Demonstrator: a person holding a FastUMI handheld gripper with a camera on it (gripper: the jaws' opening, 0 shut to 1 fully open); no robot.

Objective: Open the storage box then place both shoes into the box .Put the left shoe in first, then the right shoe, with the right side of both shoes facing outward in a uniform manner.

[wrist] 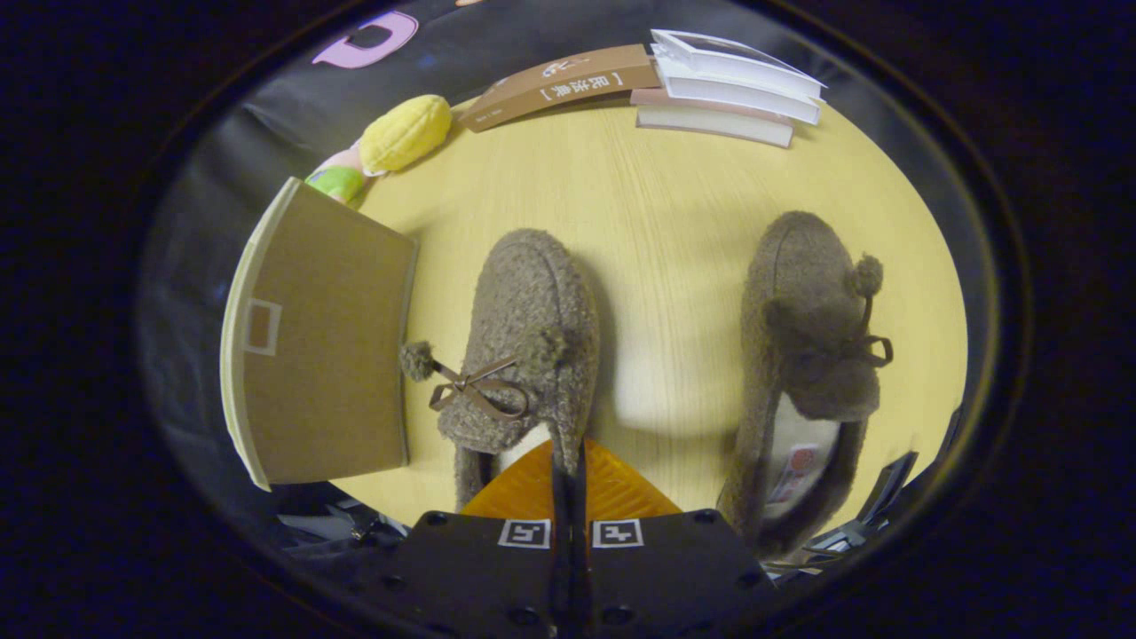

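We see a pale wooden round table [657, 204]; on it, left of the nearer fuzzy brown slipper [524, 346], stands a brown cardboard storage box [324, 342], lid closed. A second fuzzy brown slipper [812, 355] lies well right of the first. Beyond the first slipper rest stacked white books [728, 89] and a yellow plush toy [406, 133]. Our gripper [568, 461] has its fingers pressed nearly together, pinching the nearer slipper's heel rim.

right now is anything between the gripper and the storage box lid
Yes. The gripper, fingers closed together, sits at the heel of the nearer fuzzy shoe, which lies between the fingers and the storage box beside it. The box lid appears closed.
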